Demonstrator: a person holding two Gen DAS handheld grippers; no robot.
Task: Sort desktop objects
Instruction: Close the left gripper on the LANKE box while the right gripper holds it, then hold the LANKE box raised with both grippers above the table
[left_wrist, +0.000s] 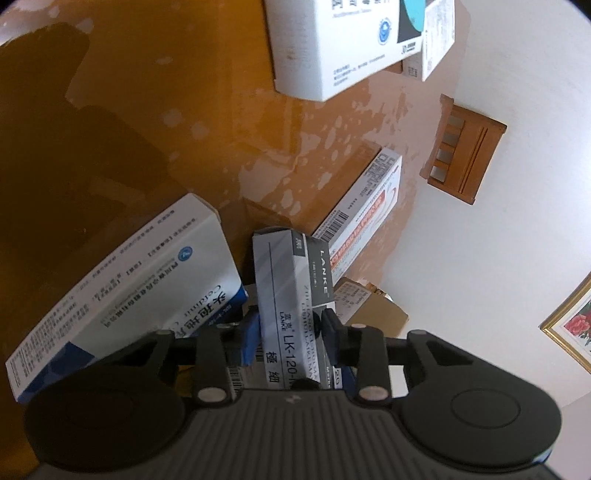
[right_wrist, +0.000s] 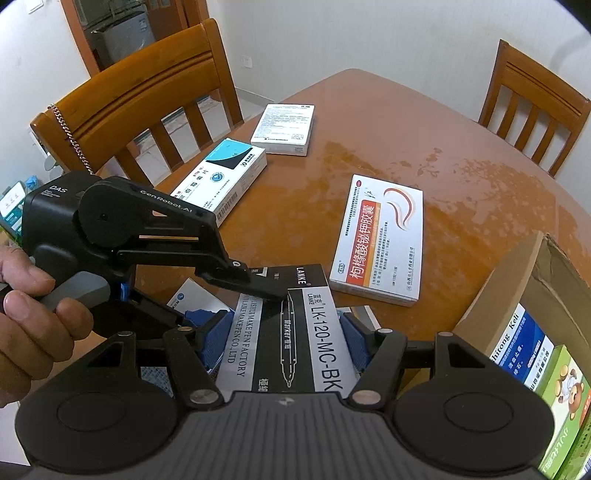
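Together, both grippers, left gripper (left_wrist: 291, 339) and right gripper (right_wrist: 286, 338), pinch one marker box (right_wrist: 295, 332); three medicine boxes lie beyond.

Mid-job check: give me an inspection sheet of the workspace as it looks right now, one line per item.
Surface: wooden table, finish worn in pale patches.
Job's things: black-and-white marker box held over the table; red-striped medicine box, teal-marked box and white box lying flat, apart from each other.
Clutter: open cardboard carton at the right edge, with packets standing inside.
Grippers: left gripper and right gripper both closed on the marker box.
Cables: nothing seen.
Surroundings: two wooden chairs, one with a chain hung on it, another across the table; white walls.
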